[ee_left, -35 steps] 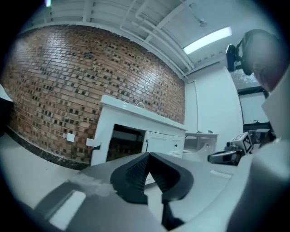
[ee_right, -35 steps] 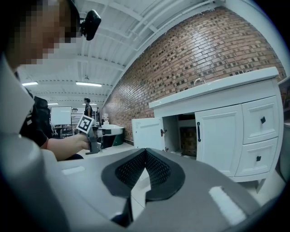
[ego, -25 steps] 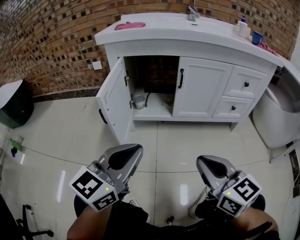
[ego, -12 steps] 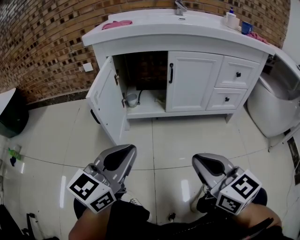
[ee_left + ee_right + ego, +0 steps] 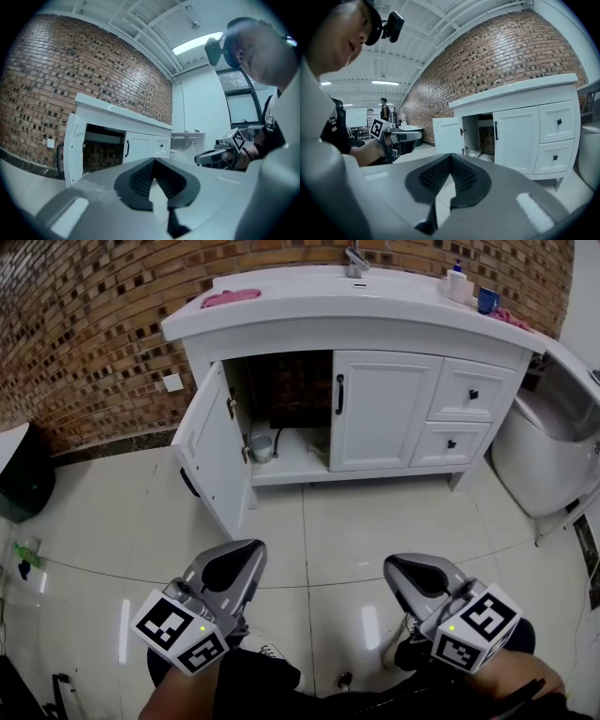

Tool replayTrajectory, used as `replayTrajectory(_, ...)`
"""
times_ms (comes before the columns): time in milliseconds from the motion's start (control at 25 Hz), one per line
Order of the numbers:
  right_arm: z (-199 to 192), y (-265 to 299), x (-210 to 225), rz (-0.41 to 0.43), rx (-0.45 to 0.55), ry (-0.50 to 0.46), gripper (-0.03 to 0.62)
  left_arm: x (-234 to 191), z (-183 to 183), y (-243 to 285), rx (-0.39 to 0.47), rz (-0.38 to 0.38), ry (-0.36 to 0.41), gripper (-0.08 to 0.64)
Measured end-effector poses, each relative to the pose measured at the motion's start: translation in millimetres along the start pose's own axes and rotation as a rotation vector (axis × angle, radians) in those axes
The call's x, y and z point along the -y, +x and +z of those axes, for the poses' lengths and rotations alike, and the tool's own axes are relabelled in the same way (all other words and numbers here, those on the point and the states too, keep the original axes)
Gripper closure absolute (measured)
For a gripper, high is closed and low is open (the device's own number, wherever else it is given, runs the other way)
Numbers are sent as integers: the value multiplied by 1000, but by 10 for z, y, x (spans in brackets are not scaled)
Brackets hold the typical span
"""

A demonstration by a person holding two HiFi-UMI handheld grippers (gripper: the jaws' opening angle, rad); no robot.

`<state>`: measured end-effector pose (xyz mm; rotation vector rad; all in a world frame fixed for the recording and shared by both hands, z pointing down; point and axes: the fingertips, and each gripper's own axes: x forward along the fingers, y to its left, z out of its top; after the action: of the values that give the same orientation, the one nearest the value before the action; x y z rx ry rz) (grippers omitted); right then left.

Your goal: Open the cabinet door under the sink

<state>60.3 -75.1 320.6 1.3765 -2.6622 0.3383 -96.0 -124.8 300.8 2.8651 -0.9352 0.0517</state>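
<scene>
Standing open, cabinet door (image 5: pixel 212 442) — head view alone shows pink cloth (image 5: pixel 231 297).

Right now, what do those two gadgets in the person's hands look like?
They match. The left gripper and right gripper have smooth, rounded grey shells with a dark oval inset, and black ridged pads line the jaws. Each carries a white cube printed with black square markers, plus a small green light. No cables show.

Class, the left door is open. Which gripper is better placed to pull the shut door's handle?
Probably right: the right gripper lines up closer with the handle, while the open door juts out ahead of the left gripper. Both are far off.
</scene>
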Motion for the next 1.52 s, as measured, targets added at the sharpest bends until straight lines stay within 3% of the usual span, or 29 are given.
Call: replayTrajectory(1520,-13,24,-87,36,-19,-16,584,-58,9,-23,1,29,0,555)
